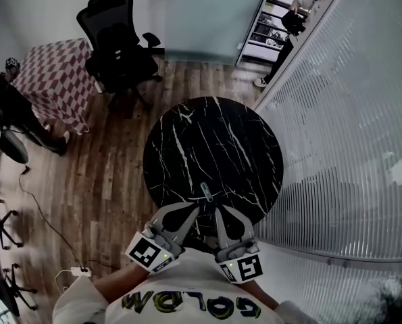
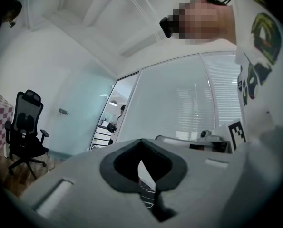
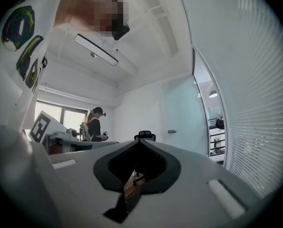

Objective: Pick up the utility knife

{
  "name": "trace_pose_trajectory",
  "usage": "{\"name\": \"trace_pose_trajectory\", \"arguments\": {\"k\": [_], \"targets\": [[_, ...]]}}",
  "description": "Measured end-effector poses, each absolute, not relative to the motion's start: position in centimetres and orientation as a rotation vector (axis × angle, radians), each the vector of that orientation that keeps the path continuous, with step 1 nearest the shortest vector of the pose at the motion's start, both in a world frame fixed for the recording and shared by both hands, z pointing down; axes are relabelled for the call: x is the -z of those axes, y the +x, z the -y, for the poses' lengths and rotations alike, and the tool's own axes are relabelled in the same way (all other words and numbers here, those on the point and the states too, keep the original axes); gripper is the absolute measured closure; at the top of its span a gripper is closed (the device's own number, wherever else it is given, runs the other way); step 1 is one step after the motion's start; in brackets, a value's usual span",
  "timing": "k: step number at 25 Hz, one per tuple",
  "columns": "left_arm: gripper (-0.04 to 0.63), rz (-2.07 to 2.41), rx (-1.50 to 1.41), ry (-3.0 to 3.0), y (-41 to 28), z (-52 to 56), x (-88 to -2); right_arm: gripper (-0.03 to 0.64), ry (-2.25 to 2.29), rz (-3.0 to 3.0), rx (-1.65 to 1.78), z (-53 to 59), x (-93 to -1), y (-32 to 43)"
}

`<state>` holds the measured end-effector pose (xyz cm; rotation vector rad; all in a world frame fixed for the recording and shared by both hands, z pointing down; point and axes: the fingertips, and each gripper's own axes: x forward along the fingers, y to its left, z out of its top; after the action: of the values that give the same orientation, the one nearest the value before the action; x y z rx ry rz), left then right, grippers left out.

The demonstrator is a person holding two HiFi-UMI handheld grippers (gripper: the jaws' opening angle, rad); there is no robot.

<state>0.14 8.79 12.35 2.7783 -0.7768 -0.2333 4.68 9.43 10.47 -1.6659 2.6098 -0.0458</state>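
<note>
1. Currently, the utility knife (image 1: 206, 191) lies flat on the round black marble table (image 1: 214, 140), close to the edge nearest the person. It is a slim grey piece, its long axis pointing roughly away from the person.
2. The left gripper (image 1: 198, 208) is held level at the near table edge. Its tips sit just short of the knife, on the knife's left side.
3. In the left gripper view, the left gripper (image 2: 141, 140) has its jaws brought together, tips meeting, with nothing clamped. Veined black tabletop (image 2: 148, 196) shows through the narrow slit below the tips.
4. The right gripper (image 1: 217, 208) is held level beside the left one. Its tips are just short of the knife, on the knife's right side.
5. In the right gripper view, the right gripper (image 3: 140, 141) likewise has its jaws together, tip against tip, and holds nothing. Brown wood floor (image 3: 131, 189) shows through its slit.
6. Whether either tip touches the knife cannot be determined from the head view.
7. The two marker cubes, left (image 1: 150, 252) and right (image 1: 244, 267), sit close to the person's white shirt (image 1: 187, 302).
8. Surroundings: a black office chair (image 1: 116, 46) and a checkered tablecloth (image 1: 52, 79) stand well beyond the table's far left. A slatted glass wall (image 1: 349, 133) runs along the right side.
</note>
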Motion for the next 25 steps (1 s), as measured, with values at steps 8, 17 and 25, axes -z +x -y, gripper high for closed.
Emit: {"name": "trace_pose_trajectory", "arguments": {"k": [8,17,25], "targets": [[0.592,0.794,0.225,2.735,1.2,-7.5,-13.1,0.615,-1.676,-2.638,0.087,-8.1,-11.3,6.3],[0.594,0.821,0.139,2.683,1.4,-5.6,-16.1,0.615,-1.657,-2.732,0.158,-6.4,-14.2,6.9],[0.594,0.758,0.072,2.665,1.7,-4.9,-20.5,0.614,-1.657,-2.862,0.274,-4.9,-19.4,7.3]]}}
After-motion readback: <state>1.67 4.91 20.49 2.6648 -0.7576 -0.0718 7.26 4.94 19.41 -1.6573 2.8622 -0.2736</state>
